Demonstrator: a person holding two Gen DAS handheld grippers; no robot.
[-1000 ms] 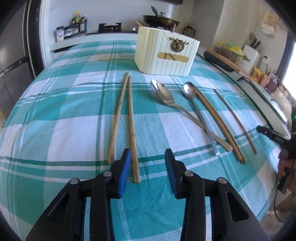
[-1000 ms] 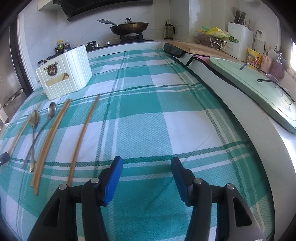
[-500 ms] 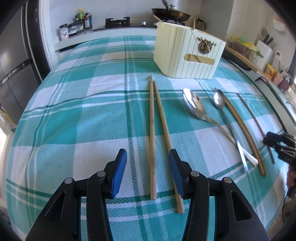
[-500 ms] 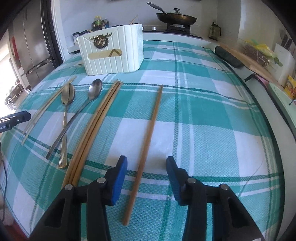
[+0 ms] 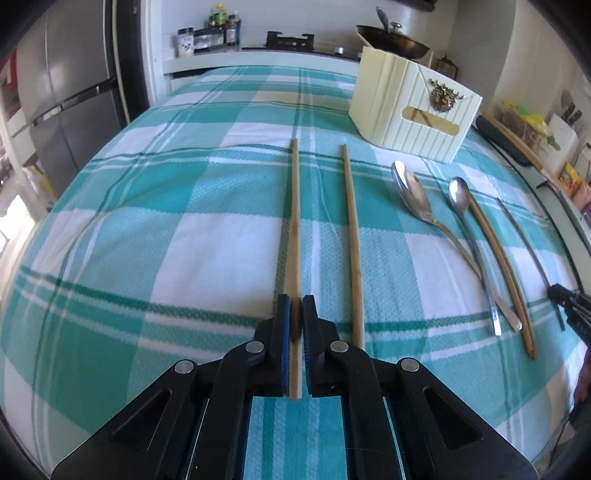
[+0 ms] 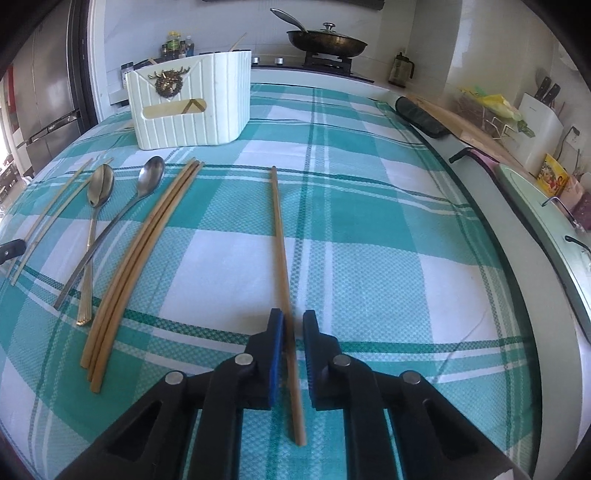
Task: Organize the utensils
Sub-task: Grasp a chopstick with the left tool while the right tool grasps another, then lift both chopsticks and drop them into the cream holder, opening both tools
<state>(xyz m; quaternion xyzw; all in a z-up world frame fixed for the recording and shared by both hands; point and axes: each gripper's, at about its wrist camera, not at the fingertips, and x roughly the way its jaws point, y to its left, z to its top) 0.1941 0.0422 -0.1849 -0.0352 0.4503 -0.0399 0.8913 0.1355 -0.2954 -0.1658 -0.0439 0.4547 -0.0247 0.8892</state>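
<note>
On the teal checked cloth [image 5: 184,229], my left gripper [image 5: 294,306] points down with its jaws closing. Its blue pads press on the near end of a wooden chopstick [image 5: 294,206]. A second chopstick [image 5: 351,229] lies just to its right. Beyond that lie two metal spoons [image 5: 413,192] [image 5: 460,195] and more chopsticks [image 5: 495,258]. The cream utensil holder [image 5: 413,110] stands at the back. My right gripper [image 6: 293,325] straddles a lone chopstick [image 6: 279,236]. Its jaws are closing, with a sliver of gap beside the right pad. A bundle of chopsticks [image 6: 147,251] lies to its left.
A pan [image 6: 327,40] sits on the stove behind the table, with spice jars [image 5: 207,35] beside it. A fridge [image 5: 66,110] stands to the left. A cutting board [image 6: 461,122], a knife block [image 6: 539,125] and a pale green cover [image 6: 546,236] line the right counter.
Both grippers' jaws went from wide apart to narrow. The left one took hold of the left chopstick, which now lies apart from its neighbour. The right one swung left and narrowed around the lone chopstick.
</note>
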